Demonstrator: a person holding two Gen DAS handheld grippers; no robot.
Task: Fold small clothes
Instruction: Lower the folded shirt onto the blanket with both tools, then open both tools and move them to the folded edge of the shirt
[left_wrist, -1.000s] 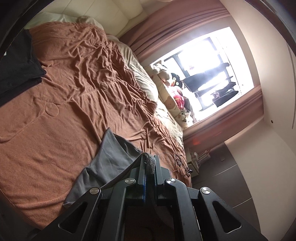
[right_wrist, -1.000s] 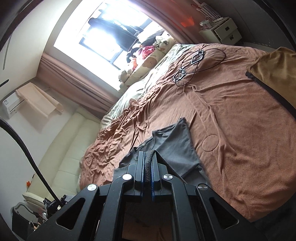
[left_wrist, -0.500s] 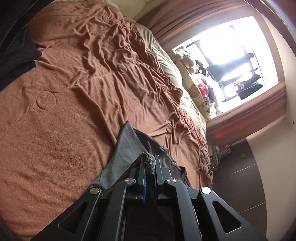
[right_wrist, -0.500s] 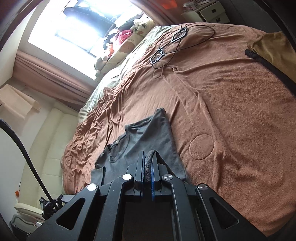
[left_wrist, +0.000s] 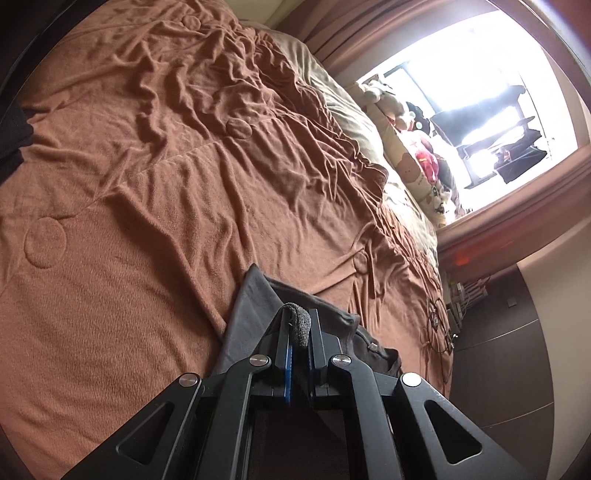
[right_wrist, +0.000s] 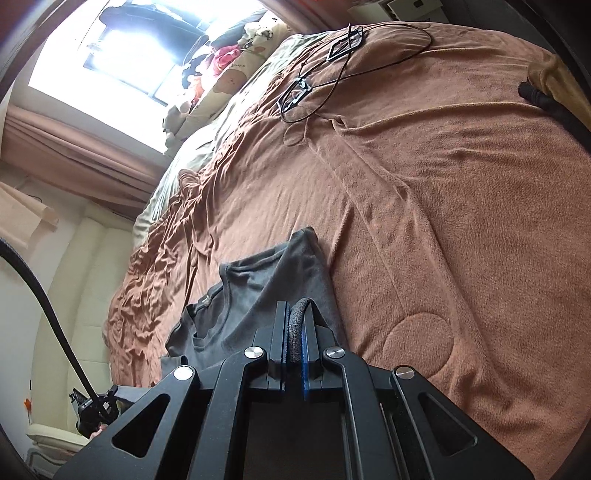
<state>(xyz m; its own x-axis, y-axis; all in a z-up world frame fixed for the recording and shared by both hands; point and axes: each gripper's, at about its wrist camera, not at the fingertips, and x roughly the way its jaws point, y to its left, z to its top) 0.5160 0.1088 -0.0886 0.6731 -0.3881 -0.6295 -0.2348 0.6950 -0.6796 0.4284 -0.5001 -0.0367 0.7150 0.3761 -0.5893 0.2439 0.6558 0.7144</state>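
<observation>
Currently, both grippers are closed on one garment. The left gripper (left_wrist: 299, 321) has its jaws nearly together, with a rolled edge of grey fabric pinched between them. The right gripper (right_wrist: 295, 314) is clamped the same way, a narrow band of grey cloth showing between its blue-lined fingers (right_wrist: 303, 354).

The garment is a small grey T-shirt (right_wrist: 258, 295). It lies partly spread on the brown blanket (left_wrist: 184, 184) that covers the bed, close to the near edge of the bed, directly below and ahead of both grippers. In the right wrist view the neckline (right_wrist: 218, 291) opens toward the left, and one corner of the shirt points toward the middle of the bed. In the left wrist view the T-shirt (left_wrist: 251, 306) runs from the jaws out to a pointed corner on the blanket.

The blanket is heavily creased toward the far side and smoother near the grippers; round stitched patches (right_wrist: 419, 341) mark its surface. A black cable with small frames (right_wrist: 332, 55) lies coiled near the far corner of the bed. Stuffed toys and pillows (left_wrist: 410, 155) line the far edge, under a bright window (left_wrist: 480, 85) framed by pink curtains (right_wrist: 74, 147). A dark garment (left_wrist: 13, 136) sits at the left edge of the bed.
</observation>
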